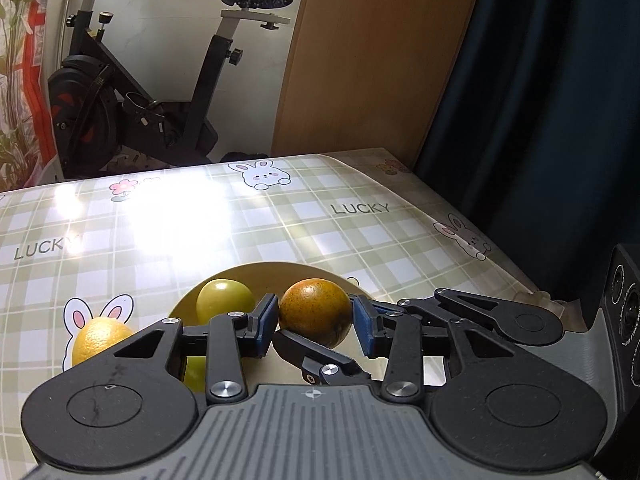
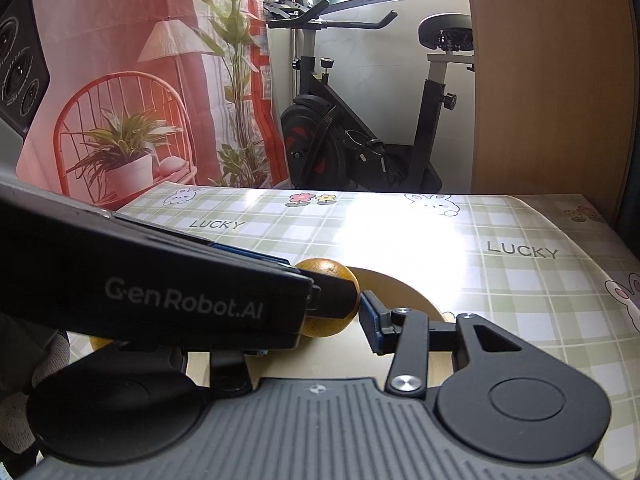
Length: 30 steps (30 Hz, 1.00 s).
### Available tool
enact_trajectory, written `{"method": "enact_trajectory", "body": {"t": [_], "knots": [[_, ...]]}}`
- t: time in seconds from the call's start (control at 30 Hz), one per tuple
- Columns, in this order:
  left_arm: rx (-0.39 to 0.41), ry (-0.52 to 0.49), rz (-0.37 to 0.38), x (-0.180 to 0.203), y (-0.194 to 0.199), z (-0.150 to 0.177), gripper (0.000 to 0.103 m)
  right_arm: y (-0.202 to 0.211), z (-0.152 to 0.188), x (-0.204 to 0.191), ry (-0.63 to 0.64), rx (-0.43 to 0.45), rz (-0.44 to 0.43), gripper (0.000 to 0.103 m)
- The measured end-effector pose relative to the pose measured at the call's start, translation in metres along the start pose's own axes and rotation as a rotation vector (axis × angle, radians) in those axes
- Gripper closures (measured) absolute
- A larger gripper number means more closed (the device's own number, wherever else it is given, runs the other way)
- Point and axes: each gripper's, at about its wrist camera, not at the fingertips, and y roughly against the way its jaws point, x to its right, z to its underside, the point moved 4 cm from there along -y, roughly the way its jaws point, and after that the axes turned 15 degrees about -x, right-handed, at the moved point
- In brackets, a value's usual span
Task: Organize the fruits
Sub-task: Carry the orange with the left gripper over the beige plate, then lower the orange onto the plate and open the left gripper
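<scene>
A speckled orange [image 1: 314, 312] sits between the blue pads of my left gripper [image 1: 314, 324], which is shut on it just above a beige plate [image 1: 320, 270]. A green fruit [image 1: 226, 300] lies in the plate, and a second green fruit [image 1: 194, 372] shows under the left finger. A yellow citrus [image 1: 100, 340] rests on the cloth left of the plate. My right gripper [image 2: 316, 332] is open around the same orange [image 2: 332, 328]. Its right pad [image 2: 370, 320] stands just off the fruit. The left tool's black housing [image 2: 180, 300] hides its left finger.
The table has a green checked cloth [image 1: 360, 232], and its right edge falls off beside a dark curtain [image 1: 540, 100]. An exercise bike [image 1: 140, 100] and a wooden panel [image 1: 380, 60] stand behind the table. A potted plant on a red chair [image 2: 124, 152] is at back left.
</scene>
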Motion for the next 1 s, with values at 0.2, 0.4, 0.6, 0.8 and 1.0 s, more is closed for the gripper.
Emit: {"method": "enact_trajectory", "body": {"t": [0.2,0.4,0.6,0.8,1.0], "knots": [[-0.037,0.018,-0.014,0.001,-0.034,-0.015,0.059,-0.024,-0.003,0.02,-0.016,-0.034,0.017,0.057],[-0.061,0.018,-0.033,-0.004,-0.054,-0.024,0.059,-0.039,-0.004,0.027,-0.016,-0.057,0.025,0.057],[-0.075,0.021,-0.042,-0.008,-0.061,-0.024,0.059,-0.046,-0.004,0.028,-0.025,-0.072,0.026,0.057],[-0.067,0.039,-0.048,-0.014,-0.056,-0.023,0.054,-0.043,-0.005,0.027,-0.02,-0.077,0.04,0.057],[0.0,0.075,-0.031,-0.022,-0.023,-0.017,0.05,-0.021,-0.004,0.022,-0.045,-0.049,0.024,0.056]]}}
